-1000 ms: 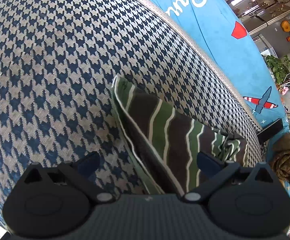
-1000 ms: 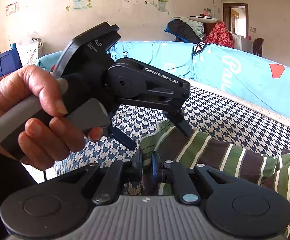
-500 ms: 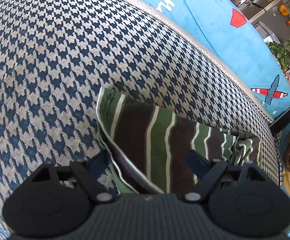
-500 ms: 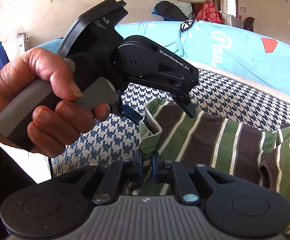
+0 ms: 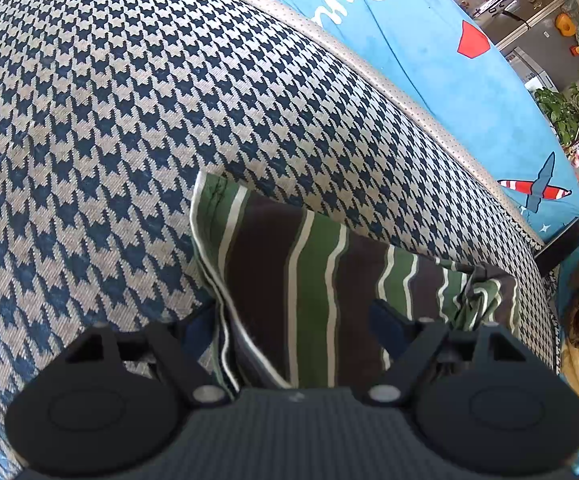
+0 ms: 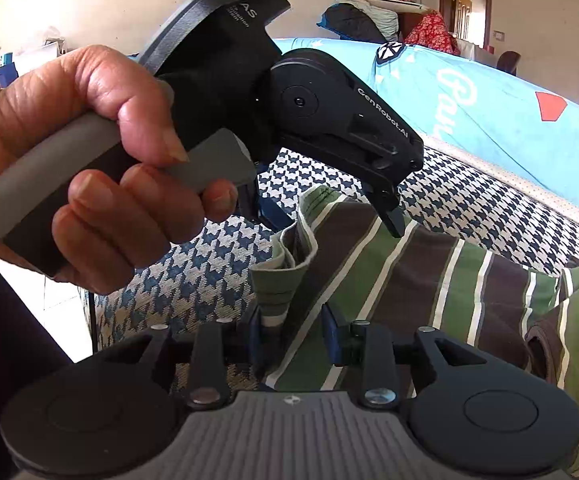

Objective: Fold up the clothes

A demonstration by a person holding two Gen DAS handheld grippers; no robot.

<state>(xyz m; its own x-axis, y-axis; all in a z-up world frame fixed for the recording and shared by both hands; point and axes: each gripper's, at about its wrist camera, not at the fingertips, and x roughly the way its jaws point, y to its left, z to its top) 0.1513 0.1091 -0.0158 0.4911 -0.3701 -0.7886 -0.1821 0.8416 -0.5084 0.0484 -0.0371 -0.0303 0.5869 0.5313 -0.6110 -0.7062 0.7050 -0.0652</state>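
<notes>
Grip on the striped garment [image 6: 389, 280] at lower centre has just been released by the right gripper [image 6: 291, 330], whose fingers are parted, while the left gripper [image 5: 289, 324], just narrowed, is kept open astride its edge, so one fold appears laid.

Green/brown striped garment [image 5: 313, 280] folded, flat on cushion.
</notes>
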